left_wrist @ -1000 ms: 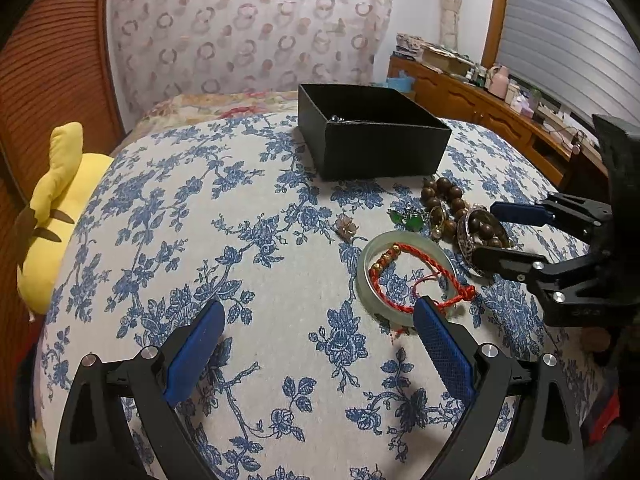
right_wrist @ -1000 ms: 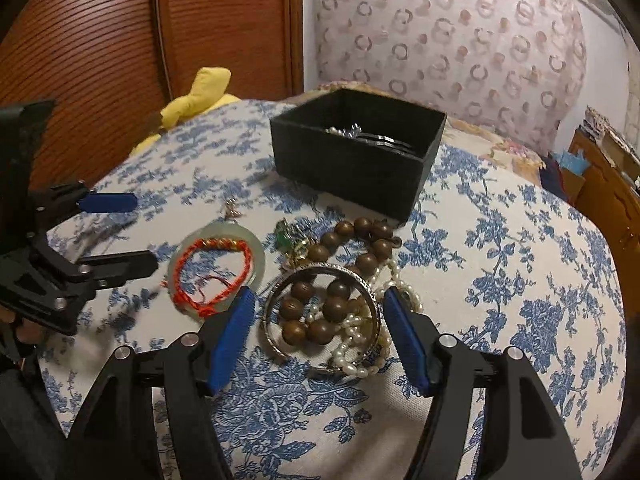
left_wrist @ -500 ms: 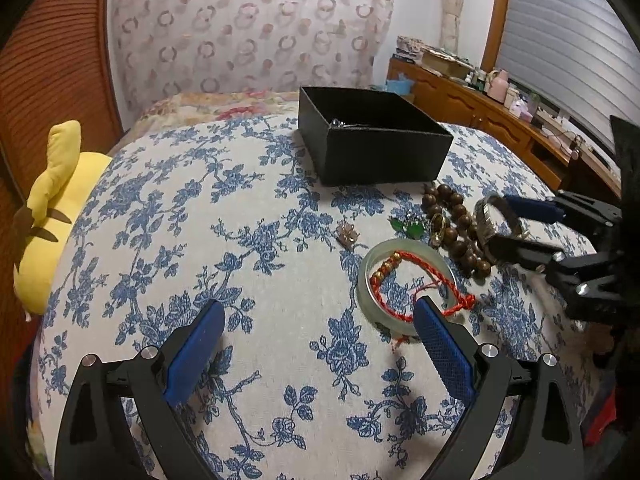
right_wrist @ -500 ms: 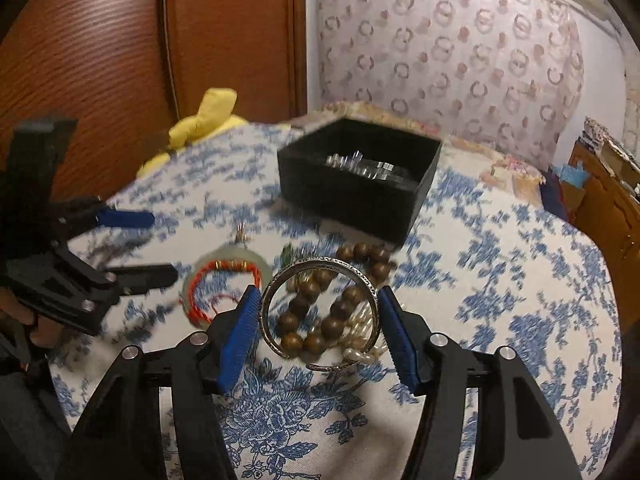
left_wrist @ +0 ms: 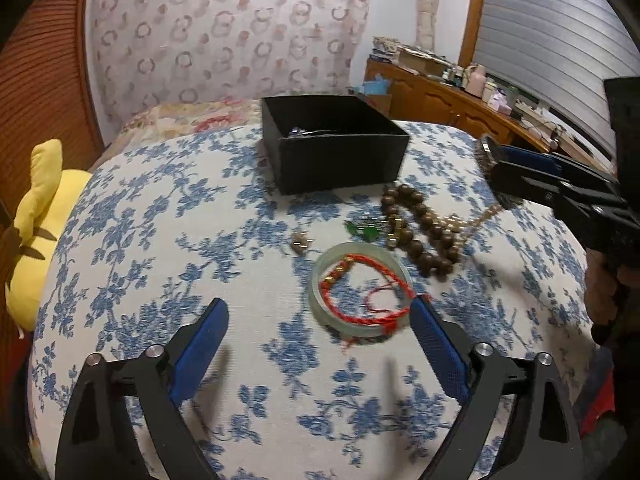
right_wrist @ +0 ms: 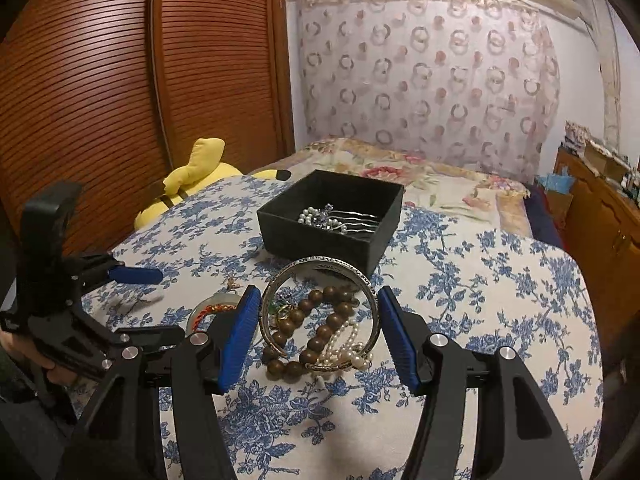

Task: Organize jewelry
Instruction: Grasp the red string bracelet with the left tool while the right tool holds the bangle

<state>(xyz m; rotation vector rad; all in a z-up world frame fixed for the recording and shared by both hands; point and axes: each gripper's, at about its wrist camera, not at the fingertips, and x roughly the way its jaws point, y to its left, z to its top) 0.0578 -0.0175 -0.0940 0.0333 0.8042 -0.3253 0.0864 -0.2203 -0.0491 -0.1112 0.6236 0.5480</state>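
My right gripper is shut on a silver bangle and holds it above the table, short of the black box; the gripper also shows at the right of the left wrist view. The box holds a pearl hair comb. On the floral cloth lie a brown bead bracelet, a pearl strand, a jade bangle with a red cord bracelet inside it, green earrings and a small brooch. My left gripper is open and empty, just in front of the jade bangle.
A yellow plush toy lies past the table's left edge. A bed stands behind the table. A wooden sideboard with clutter runs along the right. A slatted wooden wardrobe stands at the left.
My right gripper has closed on the silver bangle and lifted it off the bead pile, up and toward the black box. My left gripper has stayed open in place.
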